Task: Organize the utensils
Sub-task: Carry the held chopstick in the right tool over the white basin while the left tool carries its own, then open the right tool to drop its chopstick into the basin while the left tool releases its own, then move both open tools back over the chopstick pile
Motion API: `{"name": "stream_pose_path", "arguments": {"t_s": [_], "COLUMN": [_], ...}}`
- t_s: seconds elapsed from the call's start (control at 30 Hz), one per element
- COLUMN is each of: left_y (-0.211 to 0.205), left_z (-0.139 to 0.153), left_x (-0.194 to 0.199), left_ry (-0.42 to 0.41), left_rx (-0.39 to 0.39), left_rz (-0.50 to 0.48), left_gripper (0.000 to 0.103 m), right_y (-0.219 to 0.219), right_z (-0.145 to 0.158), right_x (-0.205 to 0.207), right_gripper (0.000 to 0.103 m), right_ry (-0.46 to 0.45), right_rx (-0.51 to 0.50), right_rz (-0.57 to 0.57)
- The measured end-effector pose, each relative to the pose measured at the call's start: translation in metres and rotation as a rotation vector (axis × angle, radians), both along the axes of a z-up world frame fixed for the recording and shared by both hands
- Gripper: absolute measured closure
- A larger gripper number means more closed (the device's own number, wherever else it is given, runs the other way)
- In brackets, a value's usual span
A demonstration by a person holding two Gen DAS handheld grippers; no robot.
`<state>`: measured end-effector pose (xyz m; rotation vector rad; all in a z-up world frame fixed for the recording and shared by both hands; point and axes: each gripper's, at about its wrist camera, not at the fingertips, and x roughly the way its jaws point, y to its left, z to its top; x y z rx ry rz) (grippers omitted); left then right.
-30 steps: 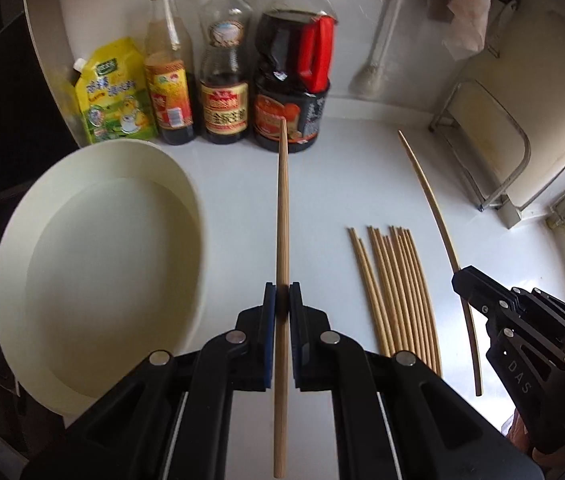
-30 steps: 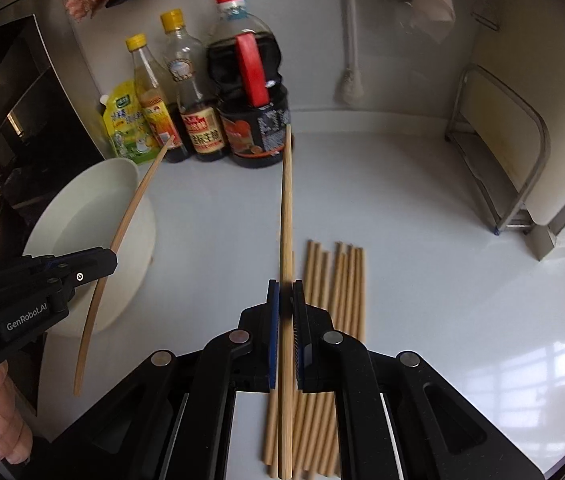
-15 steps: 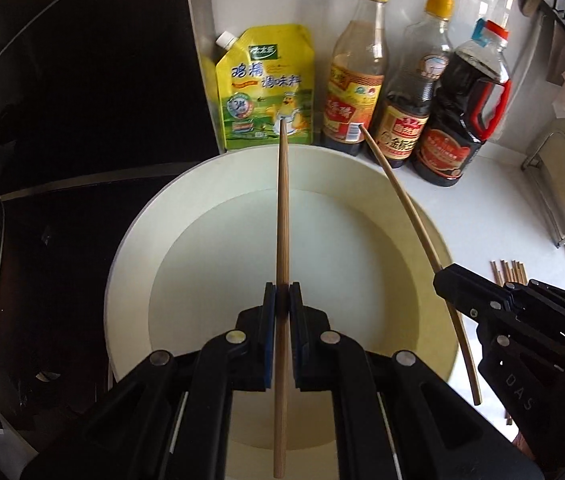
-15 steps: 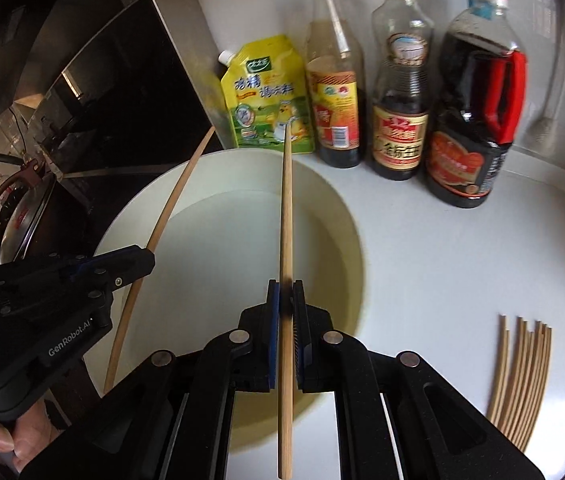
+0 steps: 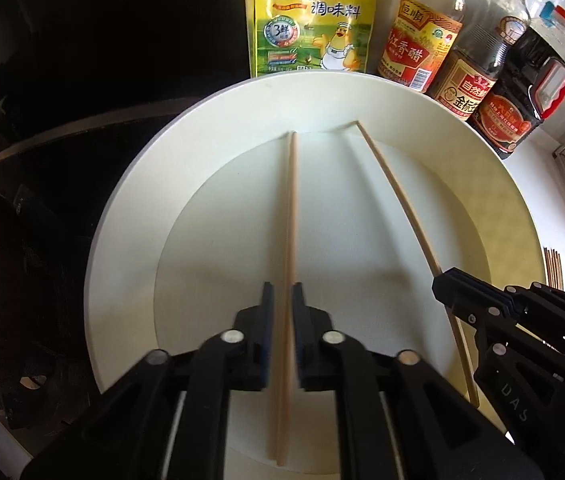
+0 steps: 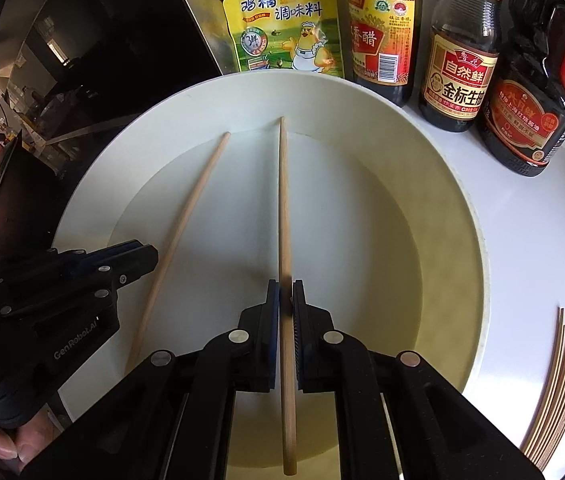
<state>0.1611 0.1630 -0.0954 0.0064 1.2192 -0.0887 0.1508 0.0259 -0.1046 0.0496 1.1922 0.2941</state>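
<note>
Over the wide white bowl [image 5: 122,208] my left gripper [image 5: 282,286] has its jaws opening. A wooden chopstick [image 5: 291,200] stands between the pads, with a gap on its left side, and its far tip rests on the bowl's inner wall. My right gripper [image 6: 285,282] is shut on a second chopstick [image 6: 281,200], which points down into the same bowl [image 6: 478,240]. In the left wrist view the right gripper [image 5: 438,282] and its chopstick [image 5: 398,200] are to the right. A bundle of several chopsticks [image 6: 562,380] lies on the white counter to the right of the bowl.
A yellow seasoning pouch [image 6: 282,20] and three sauce bottles [image 6: 458,60] stand close behind the bowl against the wall. A dark stove area [image 5: 42,160] lies left of the bowl. A person's fingers [image 6: 2,444] hold the left gripper's handle.
Both grippers moved left from the chopstick bundle to over the bowl and sank toward it. The left jaws parted around their chopstick; the right stayed shut.
</note>
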Motion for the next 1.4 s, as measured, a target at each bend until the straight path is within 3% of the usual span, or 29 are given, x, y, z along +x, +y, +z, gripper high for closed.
{"name": "stream_pose_path", "arguments": {"t_s": [0.1,0.13,0.8,0.97,1.3,1.4], "left_y": [0.003,0.004,0.000,-0.015,-0.061,-0.077], "left_z": [0.000,0.000,0.040,0.051,0.068,0.072], "left_x": [-0.004,-0.004,-0.055,-0.074,-0.106,-0.113], "left_ry": [-0.021,-0.025,-0.116,-0.151,-0.186,-0.192], "left_rx": [0.007,0.005,-0.019,-0.030,-0.050,-0.059], "left_rz": [0.013,0.017,0.054,0.042,-0.022,-0.040], "left_gripper": [0.062,0.060,0.054,0.050,0.042,0.038], "right_y": [0.000,0.000,-0.028,-0.045,-0.090,-0.108], "right_z": [0.003,0.006,0.044,0.052,0.065,0.070], "right_x": [0.000,-0.002,-0.054,-0.075,-0.115,-0.127], "right_gripper": [0.087,0.083,0.076,0.070,0.070,0.064], "right_ry": [-0.017,-0.028,-0.115,-0.131,-0.156,-0.167], "right_rx": [-0.006,-0.012,-0.033,-0.031,-0.043,-0.046], "right_rz": [-0.001,0.000,-0.037,-0.063,-0.113,-0.135]}}
